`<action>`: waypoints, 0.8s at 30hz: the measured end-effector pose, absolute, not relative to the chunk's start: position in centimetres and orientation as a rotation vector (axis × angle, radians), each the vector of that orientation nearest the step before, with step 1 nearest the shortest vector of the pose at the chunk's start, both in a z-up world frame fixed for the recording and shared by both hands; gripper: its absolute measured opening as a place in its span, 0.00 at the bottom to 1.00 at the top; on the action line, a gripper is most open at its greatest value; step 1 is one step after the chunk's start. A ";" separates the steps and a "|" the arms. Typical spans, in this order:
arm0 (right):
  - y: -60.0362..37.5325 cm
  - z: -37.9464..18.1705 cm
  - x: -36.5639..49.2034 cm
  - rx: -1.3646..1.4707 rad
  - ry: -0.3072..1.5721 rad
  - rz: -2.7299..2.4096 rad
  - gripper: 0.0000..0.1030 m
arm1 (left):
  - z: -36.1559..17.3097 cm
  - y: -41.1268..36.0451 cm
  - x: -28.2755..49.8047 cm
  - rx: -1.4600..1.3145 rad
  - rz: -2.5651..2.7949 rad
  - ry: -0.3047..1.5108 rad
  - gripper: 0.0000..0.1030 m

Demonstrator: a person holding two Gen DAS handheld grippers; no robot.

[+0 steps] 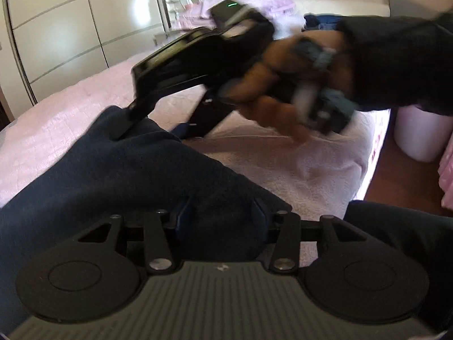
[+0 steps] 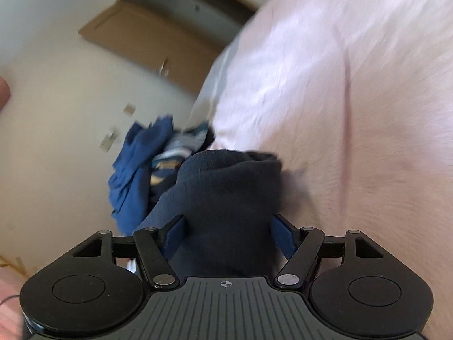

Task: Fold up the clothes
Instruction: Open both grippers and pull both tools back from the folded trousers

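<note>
Across most of both frames spreads your pink bedspread [image 1: 297, 164]. On it, lower left of the left view, the dark navy garment [image 1: 119, 170] bunches, not yet folded flat. Your left gripper [image 1: 222, 212] has cloth between part-closed jaws; whether they pinch, I cannot tell. Your right gripper [image 2: 226, 235] stands wide, cloth loose between. Unfolded blue clothes [image 2: 136, 164] wait at centre left.

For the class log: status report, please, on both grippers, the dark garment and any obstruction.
Left gripper and right gripper: navy garment between both jaws, grip unclear. Garment over pink bedspread. Nothing in the way.
</note>
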State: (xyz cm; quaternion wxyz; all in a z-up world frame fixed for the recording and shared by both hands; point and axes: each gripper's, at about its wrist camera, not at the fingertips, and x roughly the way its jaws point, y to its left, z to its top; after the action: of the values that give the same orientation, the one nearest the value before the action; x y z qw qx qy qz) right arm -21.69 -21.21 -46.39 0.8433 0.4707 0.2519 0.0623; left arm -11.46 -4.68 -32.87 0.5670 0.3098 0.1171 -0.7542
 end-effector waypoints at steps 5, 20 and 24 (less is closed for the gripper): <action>-23.3 -47.4 -17.9 0.971 0.573 0.131 0.38 | -33.5 -5.0 -11.0 0.659 -1.743 0.301 0.37; -21.8 -44.6 -24.5 0.972 0.422 0.032 0.60 | -28.4 0.8 -3.9 0.407 -1.575 0.346 0.37; -17.7 -44.3 -27.6 0.908 0.444 0.042 0.61 | -28.6 2.4 1.4 0.412 -1.397 0.410 0.35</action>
State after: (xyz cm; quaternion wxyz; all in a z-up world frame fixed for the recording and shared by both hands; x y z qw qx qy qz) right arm -27.58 -17.69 -44.33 0.8746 0.4351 0.2129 0.0204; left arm 1.41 2.37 -28.59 0.7271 0.1869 0.1859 -0.6338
